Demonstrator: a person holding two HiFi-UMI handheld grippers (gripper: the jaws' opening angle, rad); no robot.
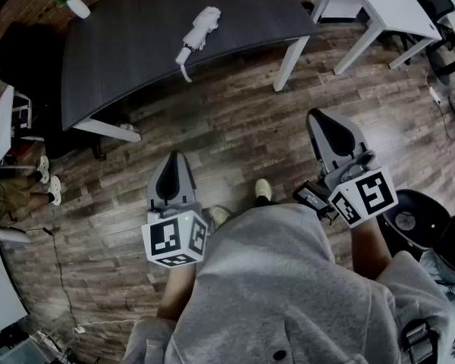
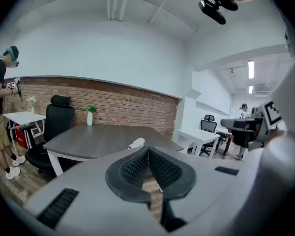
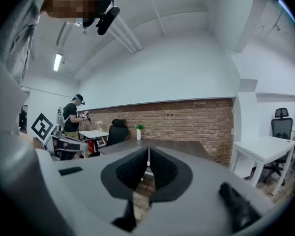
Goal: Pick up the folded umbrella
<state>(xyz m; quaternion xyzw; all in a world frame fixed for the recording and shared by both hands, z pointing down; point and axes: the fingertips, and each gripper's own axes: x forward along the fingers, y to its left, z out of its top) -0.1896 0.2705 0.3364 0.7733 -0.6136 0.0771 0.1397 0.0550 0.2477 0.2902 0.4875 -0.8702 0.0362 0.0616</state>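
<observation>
Two shut, empty: left gripper, right gripper, over open floor; folded umbrella near table edge.

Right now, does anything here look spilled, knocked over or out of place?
Nothing stands out. The folded umbrella lies flat on the dark table, its strap trailing toward the near edge; the potted plant stands upright.
</observation>
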